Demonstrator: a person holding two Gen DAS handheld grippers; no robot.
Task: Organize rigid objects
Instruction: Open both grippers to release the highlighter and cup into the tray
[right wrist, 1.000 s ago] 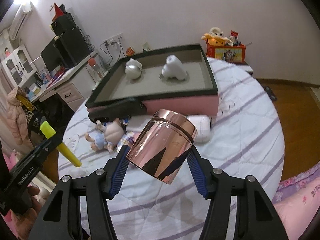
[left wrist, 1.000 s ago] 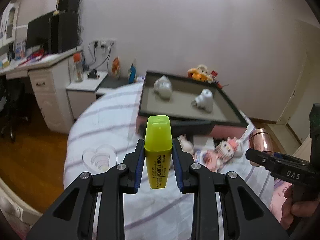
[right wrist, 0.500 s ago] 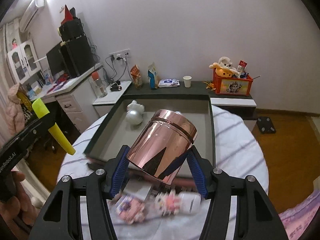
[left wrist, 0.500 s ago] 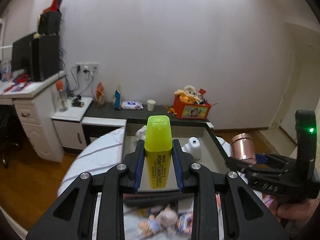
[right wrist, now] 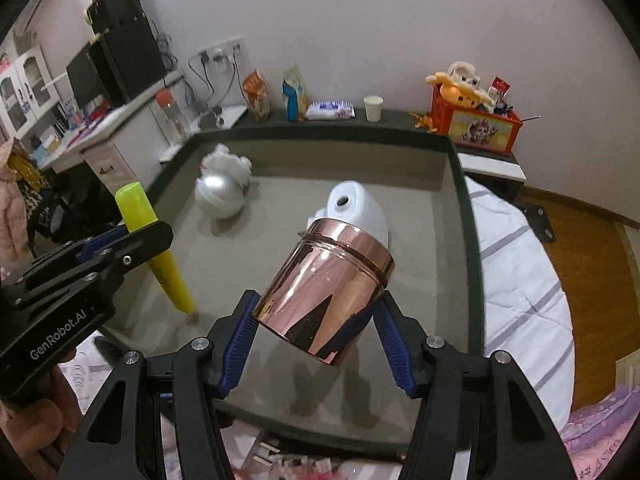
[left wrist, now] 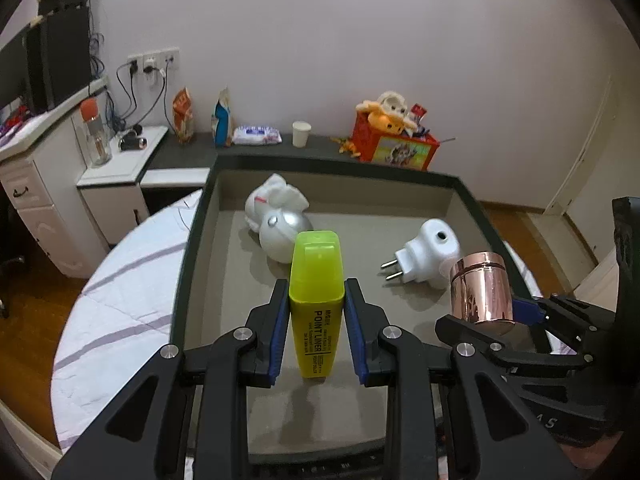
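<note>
Tray (left wrist: 192, 240): large, shallow, dark-rimmed with a grey floor, on a striped white cover (left wrist: 120, 280).
Right gripper (right wrist: 316, 344): above the tray's near right part, jaws pinching a copper canister (right wrist: 324, 292), tilted, lid end away.
Left gripper (left wrist: 316, 328): above the tray's near left part, jaws pinching a yellow highlighter (left wrist: 316, 300), cap end forward.
White plug adapter (left wrist: 428, 256): lying on the tray floor, right of centre.
Silver and white figure (left wrist: 276, 220): lying toward the far left.
</note>
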